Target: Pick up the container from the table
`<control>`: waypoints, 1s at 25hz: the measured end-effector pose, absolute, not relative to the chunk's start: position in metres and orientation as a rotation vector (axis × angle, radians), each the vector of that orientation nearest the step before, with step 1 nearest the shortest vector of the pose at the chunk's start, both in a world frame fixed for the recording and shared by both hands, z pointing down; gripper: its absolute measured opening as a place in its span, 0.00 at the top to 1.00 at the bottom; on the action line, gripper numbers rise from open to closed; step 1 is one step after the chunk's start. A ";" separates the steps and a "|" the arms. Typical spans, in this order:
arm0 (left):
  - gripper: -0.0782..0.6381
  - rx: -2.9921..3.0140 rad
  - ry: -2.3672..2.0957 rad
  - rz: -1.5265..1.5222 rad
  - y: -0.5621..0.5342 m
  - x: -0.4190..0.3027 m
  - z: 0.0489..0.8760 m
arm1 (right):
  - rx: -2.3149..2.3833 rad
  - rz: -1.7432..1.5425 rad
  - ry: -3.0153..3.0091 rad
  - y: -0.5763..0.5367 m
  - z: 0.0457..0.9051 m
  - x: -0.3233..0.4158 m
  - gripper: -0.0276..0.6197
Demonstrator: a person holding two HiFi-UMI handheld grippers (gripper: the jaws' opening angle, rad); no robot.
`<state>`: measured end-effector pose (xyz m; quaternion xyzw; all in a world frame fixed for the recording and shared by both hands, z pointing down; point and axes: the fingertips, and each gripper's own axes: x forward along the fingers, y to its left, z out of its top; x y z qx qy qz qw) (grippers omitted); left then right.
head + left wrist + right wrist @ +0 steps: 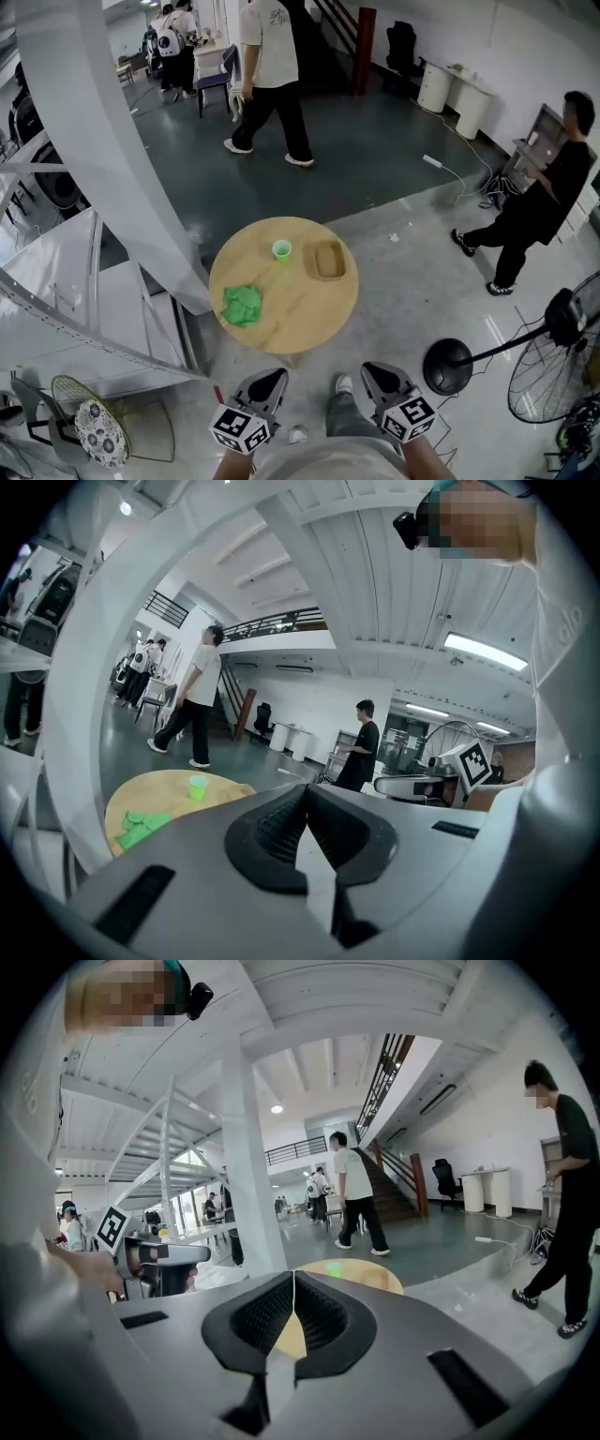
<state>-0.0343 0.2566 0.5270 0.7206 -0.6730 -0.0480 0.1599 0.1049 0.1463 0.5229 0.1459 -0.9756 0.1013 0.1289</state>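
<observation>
A round wooden table stands ahead of me. On its far right side lies the container, a shallow tan rectangular tray. A green cup stands to its left, and a green cloth lies at the table's near left. My left gripper and right gripper are low in the head view, short of the table, both shut and empty. In the left gripper view the shut left gripper points past the green cup and cloth. The right gripper points at the table.
A white slanted column and white frame close in the table's left side. A standing fan with a round base is at the right. One person walks beyond the table; another stands at the right.
</observation>
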 end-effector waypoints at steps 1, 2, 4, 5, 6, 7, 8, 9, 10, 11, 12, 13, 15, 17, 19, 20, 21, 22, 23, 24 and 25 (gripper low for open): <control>0.87 2.054 -1.927 -0.134 0.244 -0.042 0.528 | 0.409 0.291 -2.837 0.134 0.524 0.095 0.91; 0.87 2.047 -1.934 -0.130 0.231 -0.049 0.528 | 0.393 0.289 -2.837 0.121 0.525 0.087 0.91; 0.87 2.031 -1.953 -0.124 0.202 -0.058 0.528 | 0.361 0.290 -2.836 0.091 0.527 0.077 0.91; 0.87 2.022 -1.963 -0.122 0.188 -0.061 0.527 | 0.347 0.289 -2.834 0.076 0.528 0.073 0.91; 0.87 2.012 -1.974 -0.119 0.173 -0.063 0.526 | 0.333 0.286 -2.831 0.060 0.529 0.071 0.91; 0.87 2.002 -1.984 -0.115 0.158 -0.064 0.525 | 0.318 0.279 -2.828 0.044 0.530 0.069 0.91; 0.87 1.991 -1.995 -0.109 0.143 -0.066 0.524 | 0.300 0.270 -2.826 0.029 0.532 0.067 0.91; 0.87 1.980 -2.007 -0.103 0.129 -0.067 0.522 | 0.279 0.261 -2.824 0.014 0.533 0.065 0.91; 0.87 1.967 -2.020 -0.097 0.115 -0.068 0.521 | 0.255 0.255 -2.824 -0.001 0.533 0.062 0.91; 0.87 1.951 -2.034 -0.090 0.102 -0.070 0.519 | 0.230 0.254 -2.826 -0.015 0.534 0.059 0.91; 0.87 1.930 -2.049 -0.084 0.090 -0.071 0.518 | 0.207 0.257 -2.827 -0.029 0.535 0.056 0.91; 0.87 1.906 -2.064 -0.082 0.079 -0.072 0.517 | 0.187 0.262 -2.826 -0.042 0.536 0.053 0.91; 0.87 1.854 -2.094 -0.087 0.060 -0.072 0.518 | 0.152 0.270 -2.819 -0.068 0.542 0.049 0.91; 0.87 1.805 -2.123 -0.090 0.046 -0.072 0.522 | 0.114 0.267 -2.812 -0.091 0.551 0.043 0.91; 0.87 1.758 -2.143 -0.084 0.037 -0.074 0.527 | 0.078 0.256 -2.797 -0.110 0.561 0.033 0.91; 0.87 1.737 -2.149 -0.079 0.035 -0.076 0.530 | 0.063 0.250 -2.783 -0.117 0.567 0.027 0.91; 0.87 1.716 -2.154 -0.074 0.033 -0.079 0.532 | 0.048 0.244 -2.766 -0.123 0.574 0.020 0.91; 0.87 1.697 -2.161 -0.069 0.032 -0.082 0.535 | 0.035 0.236 -2.748 -0.128 0.581 0.013 0.91; 0.87 1.678 -2.169 -0.067 0.032 -0.086 0.538 | 0.024 0.229 -2.731 -0.133 0.588 0.005 0.91; 0.87 1.660 -2.178 -0.067 0.032 -0.092 0.540 | 0.016 0.223 -2.713 -0.137 0.595 -0.003 0.91; 0.87 1.643 -2.185 -0.069 0.032 -0.097 0.542 | 0.009 0.219 -2.695 -0.141 0.603 -0.012 0.91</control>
